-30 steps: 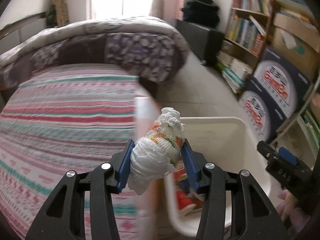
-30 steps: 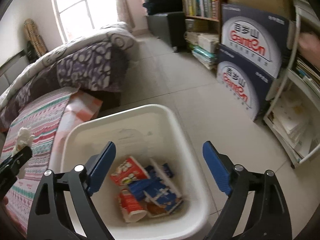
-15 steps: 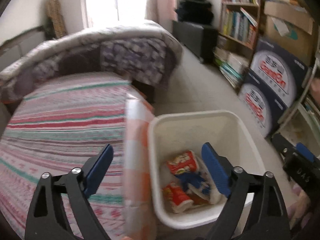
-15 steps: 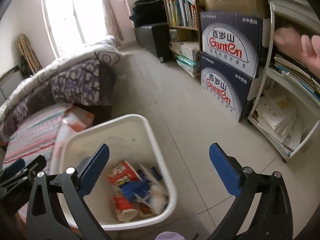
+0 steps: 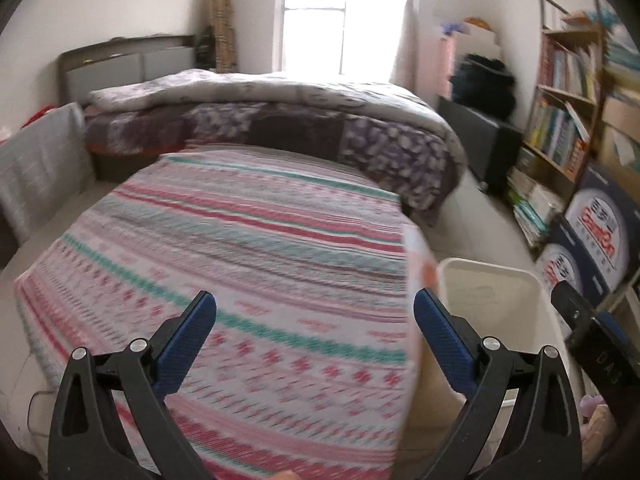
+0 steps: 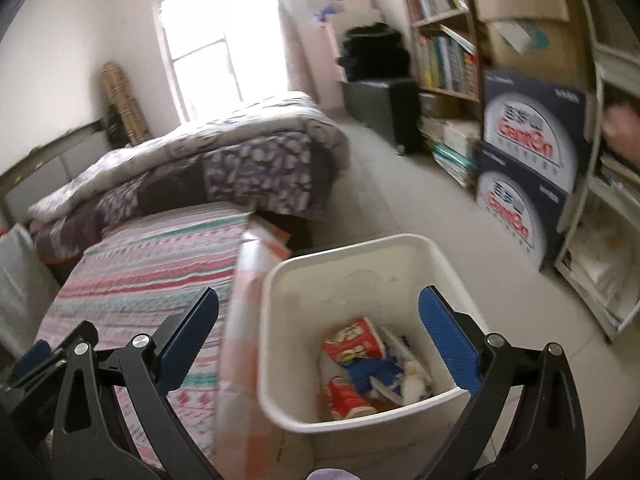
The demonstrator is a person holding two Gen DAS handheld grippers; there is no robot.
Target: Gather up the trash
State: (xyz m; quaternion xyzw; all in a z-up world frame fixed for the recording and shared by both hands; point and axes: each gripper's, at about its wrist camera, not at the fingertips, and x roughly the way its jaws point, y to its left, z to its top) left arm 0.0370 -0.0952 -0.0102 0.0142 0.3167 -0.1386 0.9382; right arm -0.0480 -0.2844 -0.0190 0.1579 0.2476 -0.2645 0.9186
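Daylit from the window (image 5: 340, 20), blown out to pure white in both views. Soft, faint shadows. Heavy fisheye bending, dark vignette in the corners. Motion blur smearing the striped bedspread (image 5: 248, 272) and the bookshelves (image 6: 444, 52); nothing crisp.

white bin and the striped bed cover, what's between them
In the right wrist view, an orange and white checked sheet hangs down the bed's side, between the white bin and the striped bed cover. No floor shows between them there.

left gripper (image 5: 314, 316): black frame, silver screws | fingers (image 5: 184, 344): blue textured | right gripper (image 6: 318, 320): same
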